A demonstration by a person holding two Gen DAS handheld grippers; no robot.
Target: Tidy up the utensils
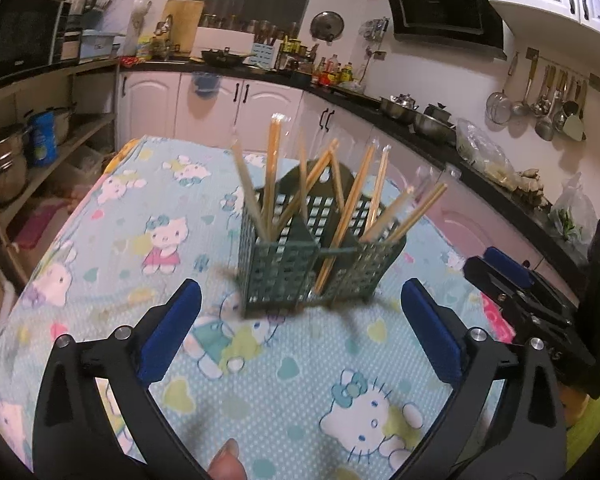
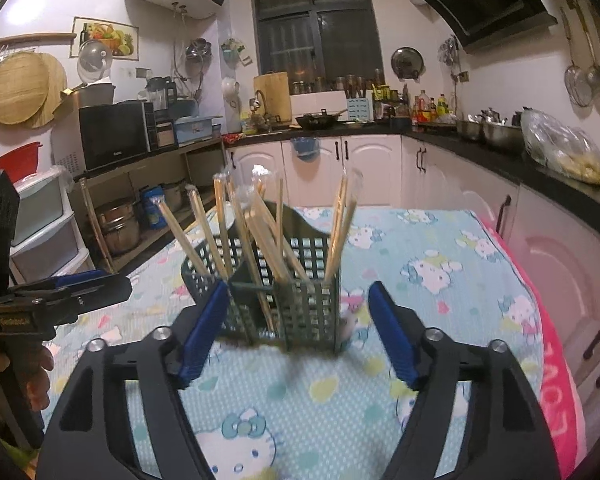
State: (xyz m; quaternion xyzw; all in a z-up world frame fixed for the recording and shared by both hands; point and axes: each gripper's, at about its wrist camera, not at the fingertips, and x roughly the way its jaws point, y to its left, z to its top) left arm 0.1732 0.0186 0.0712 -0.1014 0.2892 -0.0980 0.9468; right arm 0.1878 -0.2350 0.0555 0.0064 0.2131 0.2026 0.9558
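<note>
A green lattice utensil holder (image 1: 300, 268) full of wrapped chopsticks (image 1: 274, 168) stands upright on the cartoon tablecloth (image 1: 260, 392). Left gripper (image 1: 300, 332) and right gripper (image 2: 296, 328) hover near it, both spread wide, empty.

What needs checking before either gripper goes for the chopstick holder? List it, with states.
1. Left gripper open, nothing held: ok.
2. Right gripper open, nothing held: ok.
3. Green holder upright on the tablecloth: ok.
4. Chopsticks all inside the holder, none on the cloth: ok, as far as visible.
5. Chopsticks sorted by compartment: cannot tell; they lean and cross.
6. Grippers apart from each other: ok.
</note>
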